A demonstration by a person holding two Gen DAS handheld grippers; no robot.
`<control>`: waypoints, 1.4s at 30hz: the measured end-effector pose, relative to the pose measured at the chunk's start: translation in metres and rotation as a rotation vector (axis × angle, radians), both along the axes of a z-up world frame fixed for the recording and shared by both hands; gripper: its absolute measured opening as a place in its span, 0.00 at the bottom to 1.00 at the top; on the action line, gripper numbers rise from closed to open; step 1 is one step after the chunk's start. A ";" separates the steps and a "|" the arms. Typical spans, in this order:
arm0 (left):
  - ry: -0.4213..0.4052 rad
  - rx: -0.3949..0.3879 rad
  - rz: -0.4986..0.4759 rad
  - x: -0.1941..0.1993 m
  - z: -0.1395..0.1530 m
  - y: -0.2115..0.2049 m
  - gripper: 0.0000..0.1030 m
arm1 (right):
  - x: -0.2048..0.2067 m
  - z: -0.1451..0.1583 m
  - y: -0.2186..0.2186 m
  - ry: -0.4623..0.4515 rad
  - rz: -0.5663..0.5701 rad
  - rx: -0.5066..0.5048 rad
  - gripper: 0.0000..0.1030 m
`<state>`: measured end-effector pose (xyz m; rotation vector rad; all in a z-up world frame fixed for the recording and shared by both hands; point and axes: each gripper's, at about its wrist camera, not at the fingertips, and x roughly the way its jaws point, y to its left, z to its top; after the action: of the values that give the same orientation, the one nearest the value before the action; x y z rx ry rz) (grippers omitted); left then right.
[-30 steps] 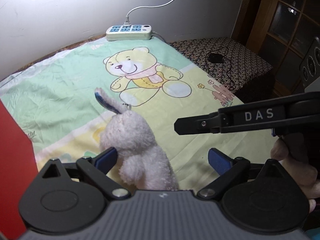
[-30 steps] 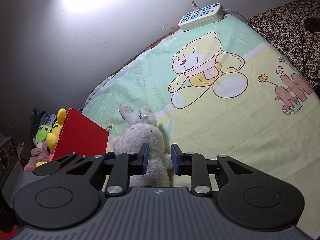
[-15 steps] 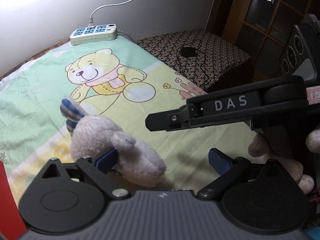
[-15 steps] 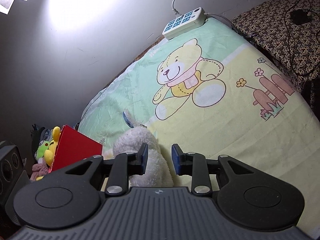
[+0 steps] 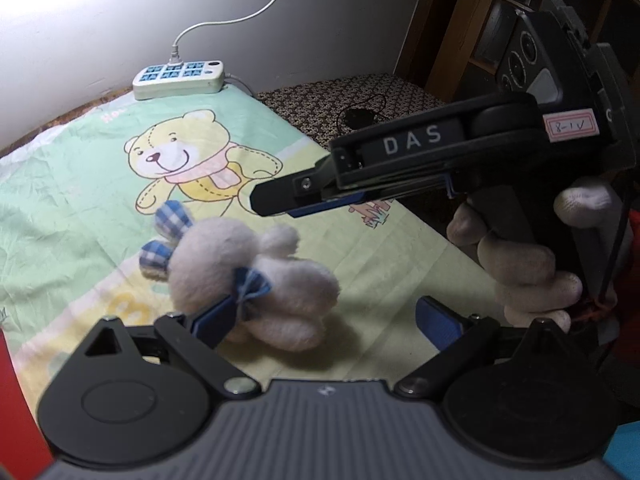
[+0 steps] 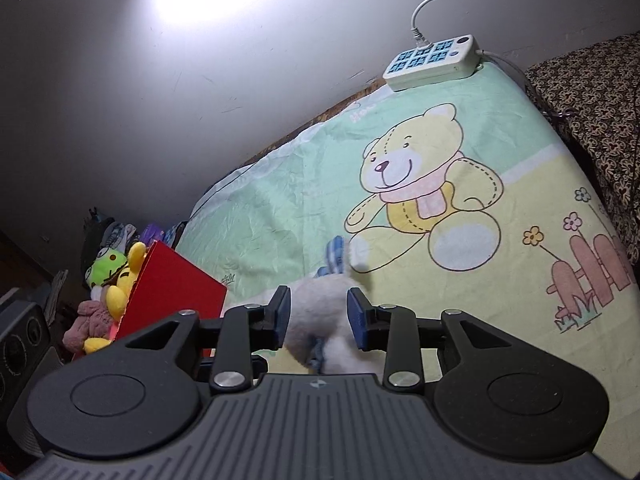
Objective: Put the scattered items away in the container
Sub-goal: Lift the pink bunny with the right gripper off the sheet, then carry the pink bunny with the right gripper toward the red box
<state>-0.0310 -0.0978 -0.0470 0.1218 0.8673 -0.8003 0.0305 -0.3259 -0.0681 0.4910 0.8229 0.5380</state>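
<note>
The right tongs [image 6: 319, 316] have just been opening and stand parted around the white plush rabbit [image 5: 248, 276], which lies between the pads with a gap on each side, so I judge a handover or regrasp is in hand. The left tongs [image 5: 320, 320] gape wide, one finger [image 5: 218, 318] touching the rabbit at its blue bow. The toy lies on the bed's bear-print sheet [image 6: 280, 208], near its front edge. Next, one pair must close on it and carry it to the red container [image 6: 172, 284] at the bed's left edge, where a frog plush [image 6: 106, 262] and yellow plush [image 6: 124, 280] already sit.
</note>
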 end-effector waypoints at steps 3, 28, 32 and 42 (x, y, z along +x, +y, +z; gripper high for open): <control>0.054 -0.022 0.081 0.012 -0.006 0.016 0.95 | 0.002 -0.002 0.016 -0.020 0.023 -0.084 0.40; 0.315 -0.157 0.256 0.077 -0.062 0.011 0.93 | 0.031 -0.041 -0.018 0.117 -0.094 0.072 0.43; 0.300 -0.153 0.253 0.079 -0.064 0.003 0.92 | 0.039 -0.044 -0.016 0.116 -0.100 0.073 0.51; 0.285 -0.121 0.219 0.080 -0.065 -0.013 0.90 | 0.040 -0.066 -0.026 0.221 -0.099 0.206 0.58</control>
<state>0.0491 -0.1103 -0.1118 -0.1964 1.0773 -0.6713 0.0706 -0.3518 -0.1336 0.7869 0.9525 0.4848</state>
